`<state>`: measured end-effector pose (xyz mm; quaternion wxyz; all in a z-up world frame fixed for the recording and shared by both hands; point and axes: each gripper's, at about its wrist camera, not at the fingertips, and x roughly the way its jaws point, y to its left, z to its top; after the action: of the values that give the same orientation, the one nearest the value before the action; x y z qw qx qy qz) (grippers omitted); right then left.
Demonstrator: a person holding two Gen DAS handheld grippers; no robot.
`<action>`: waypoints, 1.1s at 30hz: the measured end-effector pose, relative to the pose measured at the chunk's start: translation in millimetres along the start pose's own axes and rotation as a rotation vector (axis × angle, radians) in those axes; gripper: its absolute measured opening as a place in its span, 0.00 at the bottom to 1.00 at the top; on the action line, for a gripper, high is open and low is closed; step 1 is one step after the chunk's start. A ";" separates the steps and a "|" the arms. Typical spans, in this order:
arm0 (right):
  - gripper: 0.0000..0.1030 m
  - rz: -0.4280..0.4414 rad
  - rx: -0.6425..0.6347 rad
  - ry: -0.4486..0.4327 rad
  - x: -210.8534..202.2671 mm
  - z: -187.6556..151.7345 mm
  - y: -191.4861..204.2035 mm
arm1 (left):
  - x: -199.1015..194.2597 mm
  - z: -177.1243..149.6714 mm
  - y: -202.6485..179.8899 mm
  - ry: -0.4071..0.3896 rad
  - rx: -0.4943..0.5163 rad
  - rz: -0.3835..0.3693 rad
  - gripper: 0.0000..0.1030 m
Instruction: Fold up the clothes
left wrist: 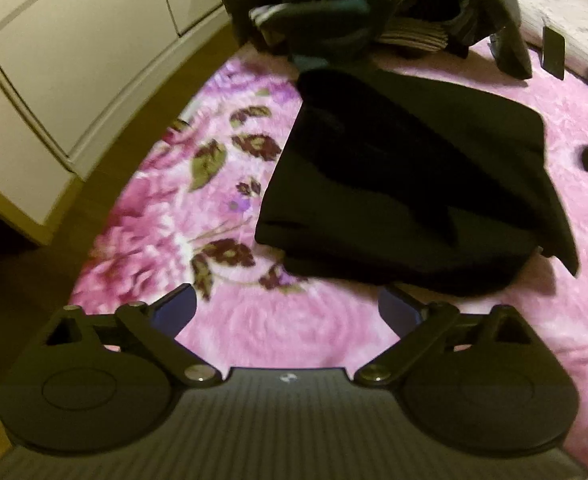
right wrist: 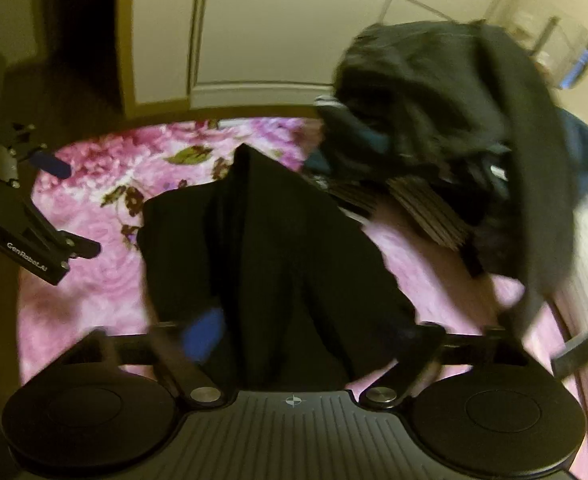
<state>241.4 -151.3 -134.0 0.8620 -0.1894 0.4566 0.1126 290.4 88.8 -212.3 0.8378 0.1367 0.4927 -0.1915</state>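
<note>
A folded black garment (left wrist: 406, 184) lies on a pink floral blanket (left wrist: 253, 332). My left gripper (left wrist: 287, 306) hovers open over bare blanket at the garment's near edge, with nothing between its blue pads (left wrist: 175, 310). In the right wrist view the black garment (right wrist: 261, 240) runs lengthwise between the spread fingers of my right gripper (right wrist: 306, 332). That gripper stands open, its blue pad (right wrist: 203, 332) beside the cloth; the picture is blurred. The left gripper (right wrist: 67, 204) shows at the left of this view, left of the garment.
A heap of dark, unfolded clothes (left wrist: 354, 12) (right wrist: 434, 120) is piled on the blanket just beyond the garment. A dark flat rectangle (left wrist: 554, 52) lies at the far right. White cupboard doors (left wrist: 73, 60) stand beyond the bed's left edge, past a strip of floor.
</note>
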 end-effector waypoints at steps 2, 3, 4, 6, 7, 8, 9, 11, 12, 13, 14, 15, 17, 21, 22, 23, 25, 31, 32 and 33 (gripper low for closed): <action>0.75 0.005 -0.039 0.017 34.2 14.4 6.5 | 23.7 5.9 9.6 -0.004 0.003 -0.050 0.91; 0.75 0.009 -0.057 0.024 50.2 20.5 9.4 | 34.8 8.5 13.3 -0.002 0.008 -0.072 0.91; 0.75 0.012 -0.074 0.031 66.2 26.6 12.3 | 45.6 11.1 16.7 0.000 0.013 -0.091 0.91; 0.75 0.014 -0.114 0.047 94.8 34.8 17.9 | 62.0 14.7 21.3 0.008 0.005 -0.134 0.91; 0.75 0.013 -0.136 0.056 107.7 37.2 20.7 | 69.5 15.9 24.6 0.015 -0.001 -0.156 0.91; 0.75 0.012 -0.156 0.064 120.3 39.5 23.3 | 75.6 17.0 26.4 0.025 -0.003 -0.175 0.91; 0.72 0.009 -0.164 0.068 129.8 40.6 23.8 | 81.3 18.1 27.9 0.034 -0.004 -0.194 0.91; 0.33 0.024 -0.143 0.078 139.7 42.8 20.0 | 90.4 19.6 30.4 0.051 -0.005 -0.227 0.88; 0.26 0.034 -0.126 0.081 142.3 43.6 17.2 | 93.0 19.9 31.1 0.056 -0.008 -0.241 0.87; 0.16 0.033 -0.109 0.072 139.6 42.1 13.9 | 92.8 20.4 30.6 0.057 -0.007 -0.254 0.82; 0.04 0.030 -0.088 0.062 132.6 40.7 10.9 | 92.1 20.9 29.8 0.057 -0.006 -0.267 0.73; 0.04 0.019 -0.055 0.049 123.8 39.4 4.9 | 89.8 22.0 28.4 0.054 -0.001 -0.280 0.66; 0.03 -0.012 0.018 0.027 104.3 37.4 -9.5 | 79.2 25.3 24.2 0.034 0.010 -0.255 0.46; 0.02 -0.096 0.192 -0.005 55.6 24.1 -53.0 | 49.1 34.7 12.5 -0.018 0.047 -0.226 0.28; 0.02 -0.124 0.235 -0.008 41.6 15.3 -65.2 | 38.1 38.1 6.9 -0.041 0.059 -0.228 0.25; 0.02 -0.151 0.277 -0.010 27.6 6.5 -77.3 | 26.7 41.6 0.9 -0.064 0.072 -0.232 0.23; 0.02 -0.207 0.361 -0.015 -0.2 -11.3 -101.2 | 2.7 48.9 -12.4 -0.106 0.098 -0.250 0.21; 0.02 -0.356 0.589 0.045 -74.0 -107.2 -143.5 | -68.1 65.4 -76.1 -0.203 0.183 -0.337 0.01; 0.02 -0.379 0.618 0.059 -83.3 -125.6 -147.3 | -79.0 67.2 -88.6 -0.217 0.197 -0.349 0.01; 0.02 -0.403 0.655 0.077 -93.4 -145.5 -152.1 | -89.7 66.6 -106.1 -0.228 0.225 -0.361 0.01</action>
<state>136.8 -353.1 -96.8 0.8639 0.0060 0.4541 -0.2178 254.0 -16.8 -106.0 0.8197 0.1163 0.3870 -0.4058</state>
